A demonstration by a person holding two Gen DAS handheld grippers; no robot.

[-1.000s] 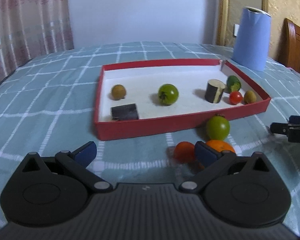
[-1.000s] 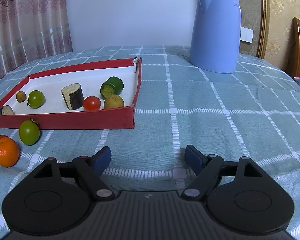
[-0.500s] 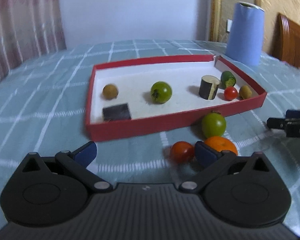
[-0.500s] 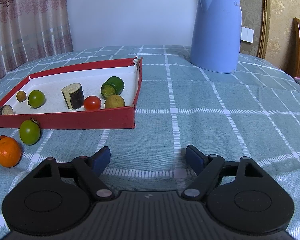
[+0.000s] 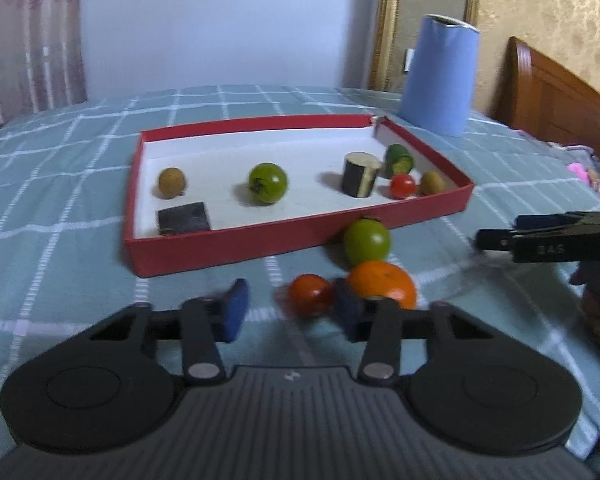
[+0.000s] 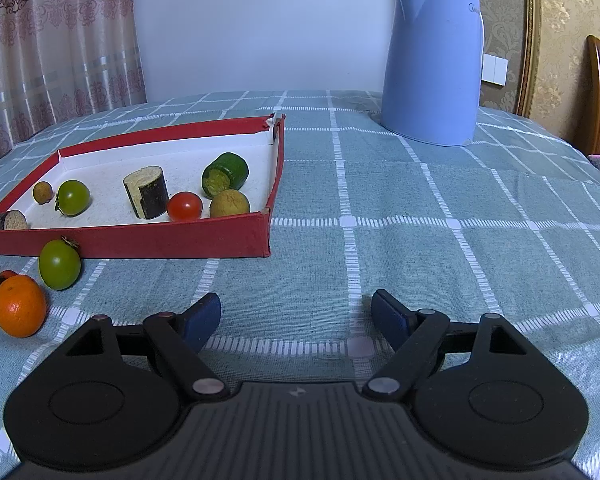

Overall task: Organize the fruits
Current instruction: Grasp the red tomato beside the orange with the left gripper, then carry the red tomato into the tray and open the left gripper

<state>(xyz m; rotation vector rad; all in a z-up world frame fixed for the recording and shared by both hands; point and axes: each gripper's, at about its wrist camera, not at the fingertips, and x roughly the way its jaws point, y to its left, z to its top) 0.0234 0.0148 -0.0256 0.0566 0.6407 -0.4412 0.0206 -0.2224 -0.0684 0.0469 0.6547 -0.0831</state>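
A small red tomato (image 5: 310, 295) lies on the checked cloth between the pads of my left gripper (image 5: 291, 314), whose jaws are closing. The right pad sits at the tomato's side and the left pad is still apart from it. An orange (image 5: 384, 284) lies just right of that pad, with a green tomato (image 5: 366, 242) behind it against the red tray (image 5: 236, 256). My right gripper (image 6: 296, 320) stands open over bare cloth, nothing between its fingers. From the right wrist the orange (image 6: 19, 306) and green tomato (image 6: 59, 265) show at far left.
The tray holds a green tomato (image 5: 268, 183), two dark eggplant pieces, a cherry tomato (image 5: 403, 186), a cucumber piece and two small brown fruits. A blue kettle (image 6: 434, 68) stands at the back right. A wooden headboard (image 5: 560, 96) lies to the right.
The left gripper's jaws have narrowed from wide apart, and it has swung so the red tomato now lies between the pads. The right gripper has not moved.
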